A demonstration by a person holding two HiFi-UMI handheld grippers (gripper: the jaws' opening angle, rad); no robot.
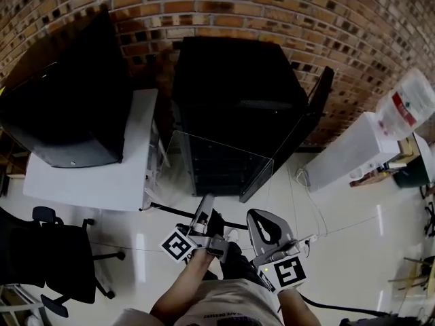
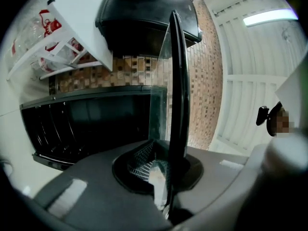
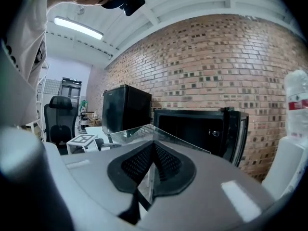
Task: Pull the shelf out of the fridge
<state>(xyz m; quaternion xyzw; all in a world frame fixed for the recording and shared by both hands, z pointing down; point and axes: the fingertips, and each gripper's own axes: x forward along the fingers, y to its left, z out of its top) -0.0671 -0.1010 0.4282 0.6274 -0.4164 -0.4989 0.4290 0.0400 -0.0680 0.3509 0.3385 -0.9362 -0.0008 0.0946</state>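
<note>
The shelf (image 1: 221, 156) is a flat, clear rectangular glass pane, thin enough that in the head view it shows mostly as pale edge lines and a faint sheen. It hangs in the air just ahead of both grippers, in front of the open fridge (image 1: 238, 100), and each gripper pinches its near edge. The left gripper (image 1: 206, 202) has its jaws drawn narrow on that edge. In the left gripper view the grey, smooth-shelled left gripper (image 2: 161, 170) shows mesh-textured black pads clamped on the shelf (image 2: 178, 81), which runs away edge-on with a slim dark rim strip beside the glass. The right gripper (image 1: 257, 217) bites the same near edge just beside the left one. In its own view the right gripper (image 3: 153, 170) has ribbed dark pads closed on the shelf (image 3: 161, 134), and the pane spreads forward as a glossy wedge. Beyond the pane's far edge stands the boxy matte-black fridge (image 3: 202, 126), its door (image 3: 238, 129) swung open on the right-gripper side. Behind it rises a rough brick wall (image 1: 272, 12). Out past the left gripper a bulky black box (image 1: 68, 107) sits on a smooth white table (image 1: 102, 175). Each gripper carries a marker cube (image 1: 178, 245) at its rear, above shiny pale floor (image 1: 353, 236).
</note>
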